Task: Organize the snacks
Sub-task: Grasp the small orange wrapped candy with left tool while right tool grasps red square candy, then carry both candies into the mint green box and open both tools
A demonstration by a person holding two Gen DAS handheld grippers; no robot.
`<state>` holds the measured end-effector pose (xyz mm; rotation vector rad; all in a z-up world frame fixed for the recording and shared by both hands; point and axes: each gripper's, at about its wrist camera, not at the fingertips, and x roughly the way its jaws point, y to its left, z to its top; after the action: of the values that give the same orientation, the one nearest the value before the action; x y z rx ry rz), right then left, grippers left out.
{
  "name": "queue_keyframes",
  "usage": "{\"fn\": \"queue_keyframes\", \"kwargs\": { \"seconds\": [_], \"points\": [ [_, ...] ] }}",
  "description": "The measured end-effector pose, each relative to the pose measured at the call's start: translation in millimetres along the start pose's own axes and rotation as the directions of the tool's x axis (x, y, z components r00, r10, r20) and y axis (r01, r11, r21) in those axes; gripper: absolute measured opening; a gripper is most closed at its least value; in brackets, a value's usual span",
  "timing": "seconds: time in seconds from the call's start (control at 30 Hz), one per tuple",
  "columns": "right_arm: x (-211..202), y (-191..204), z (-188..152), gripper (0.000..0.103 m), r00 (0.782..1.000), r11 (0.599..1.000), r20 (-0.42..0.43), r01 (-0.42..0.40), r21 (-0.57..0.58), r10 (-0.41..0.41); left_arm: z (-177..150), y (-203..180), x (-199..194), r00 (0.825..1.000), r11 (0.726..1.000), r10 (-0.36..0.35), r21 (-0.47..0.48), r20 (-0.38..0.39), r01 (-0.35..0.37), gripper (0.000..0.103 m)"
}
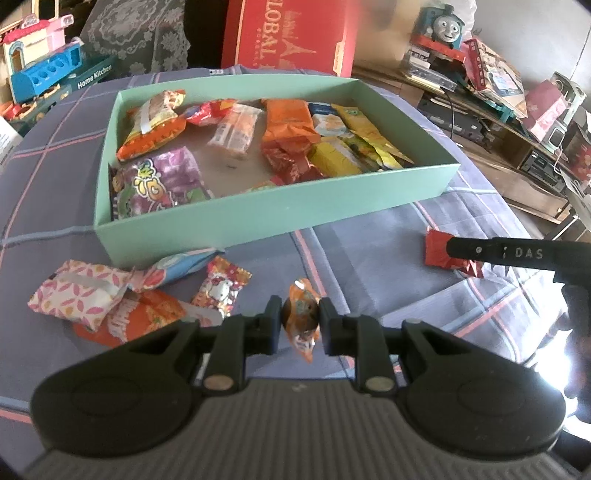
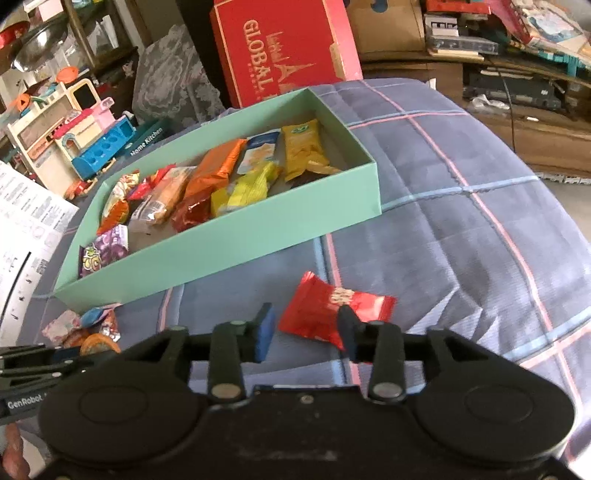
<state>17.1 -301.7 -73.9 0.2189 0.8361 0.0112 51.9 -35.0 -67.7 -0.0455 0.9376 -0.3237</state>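
A mint green box (image 1: 258,218) (image 2: 236,240) on the plaid cloth holds several snack packets. My left gripper (image 1: 300,320) is shut on a small orange snack packet (image 1: 301,314) and holds it in front of the box. My right gripper (image 2: 306,330) is open, its jaws on either side of a red snack packet (image 2: 325,314) that lies on the cloth; the right finger overlaps its edge. In the left wrist view the red packet (image 1: 439,251) lies under the right gripper's finger (image 1: 495,253). A pink flowered packet (image 1: 77,299), a Hello Kitty packet (image 1: 221,290), a blue packet (image 1: 181,266) and an orange packet (image 1: 147,321) lie loose at the front left.
A red "GLOBAL" carton (image 1: 291,33) (image 2: 284,48) stands behind the box. Toy kitchen sets (image 1: 44,62) (image 2: 70,140) sit at the back left. Cluttered shelves and a toy train (image 1: 443,26) are at the back right. A printed sheet (image 2: 26,236) lies at the left.
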Motion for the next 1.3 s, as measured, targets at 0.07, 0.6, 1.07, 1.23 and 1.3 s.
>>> {"fn": "queue_keyframes", "kwargs": {
  "seconds": [0.07, 0.6, 1.07, 1.23, 1.3],
  "points": [
    [-5.7, -0.6, 1.3, 0.042, 0.999, 0.999, 0.033, 0.004, -0.032, -0.003, -0.2, 0.2, 0.5, 1.0, 1.0, -0.001, 0.001, -0.001, 0.001, 0.021],
    [21.0, 9.3, -7.8, 0.041, 0.996, 0.957, -0.088, -0.042, -0.288, 0.017, 0.2, 5.2, 14.5, 0.999, 1.0, 0.01, -0.023, -0.045, -0.011, 0.021],
    [-7.8, 29.3, 14.3, 0.033, 0.995, 0.975, -0.044, -0.094, -0.2, 0.087, 20.7, 14.7, -12.0, 0.998, 0.997, -0.06, -0.055, 0.035, 0.062, 0.021],
    [-24.4, 53.3, 45.7, 0.033, 0.985, 0.965, 0.004, -0.17, -0.2, 0.174, 50.2, 27.2, -25.9, 0.993, 0.998, -0.032, -0.05, 0.111, 0.037, 0.021],
    [-18.6, 65.0, 60.8, 0.033, 0.978, 0.962, 0.013, -0.201, -0.184, 0.207, 64.6, 38.4, -28.7, 0.99, 0.998, 0.002, -0.062, 0.138, 0.007, 0.021]
  ]
}}
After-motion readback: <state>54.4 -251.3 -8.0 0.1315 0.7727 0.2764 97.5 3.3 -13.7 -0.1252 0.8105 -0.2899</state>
